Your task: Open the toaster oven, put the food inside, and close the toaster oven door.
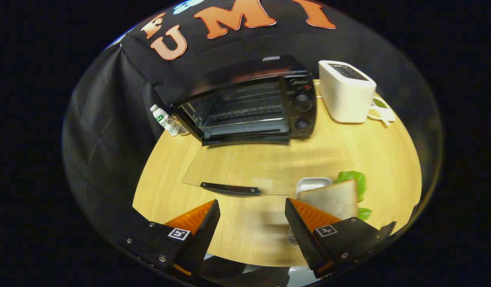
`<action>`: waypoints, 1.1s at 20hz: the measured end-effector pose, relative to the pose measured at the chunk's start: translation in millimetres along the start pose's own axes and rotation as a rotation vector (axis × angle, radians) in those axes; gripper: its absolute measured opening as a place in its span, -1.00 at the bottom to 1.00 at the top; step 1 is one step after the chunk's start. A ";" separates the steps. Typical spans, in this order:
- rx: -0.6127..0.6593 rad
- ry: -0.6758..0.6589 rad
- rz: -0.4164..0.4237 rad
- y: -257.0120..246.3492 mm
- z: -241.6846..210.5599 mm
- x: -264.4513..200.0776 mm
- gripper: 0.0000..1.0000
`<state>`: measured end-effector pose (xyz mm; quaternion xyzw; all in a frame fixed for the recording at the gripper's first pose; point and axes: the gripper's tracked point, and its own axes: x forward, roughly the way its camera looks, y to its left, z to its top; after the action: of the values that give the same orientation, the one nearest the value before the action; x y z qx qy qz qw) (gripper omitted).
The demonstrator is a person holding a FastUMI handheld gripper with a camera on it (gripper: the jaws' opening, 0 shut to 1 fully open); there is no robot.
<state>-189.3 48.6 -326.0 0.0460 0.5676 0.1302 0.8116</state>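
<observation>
Wooden and pale, the round light-wood table (245, 235) carries everything we see. Toward its far edge sits the black toaster oven with its two dark knobs (249, 107), and its clear glass door with a black handle bar (231, 175) already lies folded flat toward us, so the wire rack inside is open to reach. At the far right edge stands a white slot toaster (346, 91), with small white dishes (379, 109) tucked beside it holding something greenish we cannot make out. Near the far left edge, beside the oven, lie a few small plastic bottles (164, 119).

Closer to us, by the near right edge, a small metal tray (311, 184) holds a slice of pale toast bread (334, 198) propped over green lettuce leaves (355, 181). We judge this food light, soft and easily crushed or shed, while the tray is stiff, so taking the tray by its rim looks the safer hold.

Our gripper (252, 217) hovers over the near edge with its jaws spread wide and holding nothing; the tray sits just beyond the right finger.
</observation>
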 end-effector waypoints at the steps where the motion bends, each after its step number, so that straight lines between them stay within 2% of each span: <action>1: -0.022 -0.004 -0.028 -16.8 3.3 -9.5 0.97; 3: -0.045 -0.017 -0.086 -50.0 14.8 -23.9 0.98; 7: 0.023 0.035 -0.120 -94.6 7.3 -28.1 0.98; 11: 0.084 0.078 -0.096 -116.4 -7.2 -17.0 0.95; 17: 0.216 0.158 0.011 -119.7 -28.0 13.8 0.92; 19: 0.306 0.183 0.069 -109.2 -34.1 16.8 0.78; 21: 0.369 0.166 0.112 -103.1 -31.5 13.1 0.55; 22: 0.386 0.149 0.109 -106.1 -28.1 11.5 0.31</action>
<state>-194.9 -52.5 -369.9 0.2215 0.6372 0.0659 0.7353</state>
